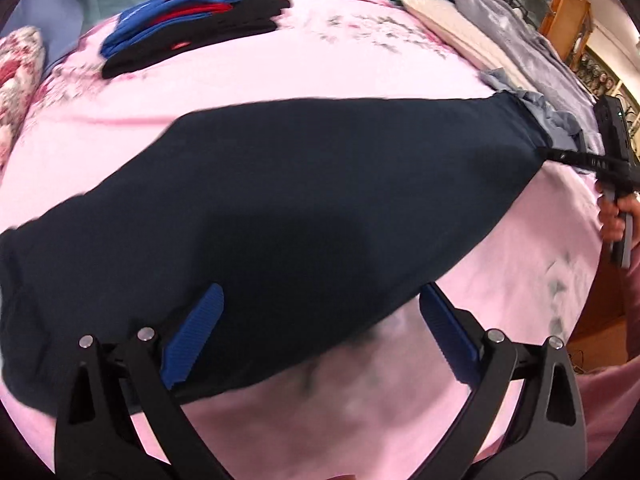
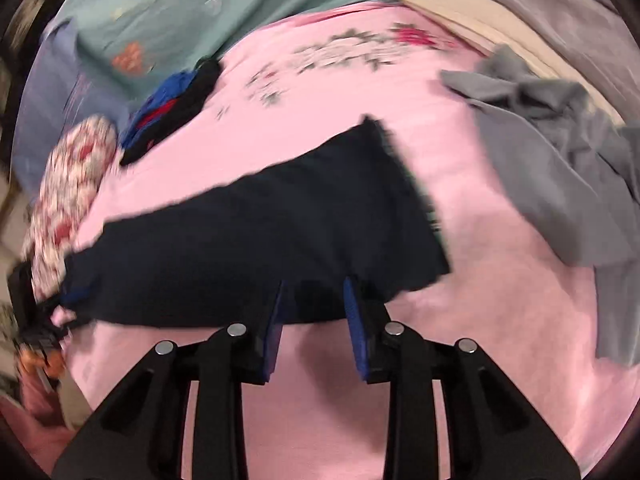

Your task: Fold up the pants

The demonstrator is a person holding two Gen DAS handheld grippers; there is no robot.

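Dark navy pants [image 1: 300, 184] lie stretched across the pink floral bed sheet [image 1: 280, 76]. My left gripper [image 1: 320, 286] hovers over their near edge, wide open, its blue pads [image 1: 192, 336] far apart and holding nothing. At the far right my right gripper [image 1: 560, 156] pinches the pants' end, which is drawn to a point there; a hand [image 1: 612, 220] holds it. In the right wrist view, the pants [image 2: 260, 232] run off to the left. The near edge fills the narrow gap of the right gripper [image 2: 314, 282].
A stack of folded blue, red and black garments [image 1: 188, 28] [image 2: 168, 116] sits at the bed's far side. Loose grey clothes [image 2: 560, 168] and a cream cloth [image 1: 440, 28] lie on the right. A floral pillow [image 2: 68, 192] lies left. A wooden cabinet [image 1: 568, 20] stands beyond the bed.
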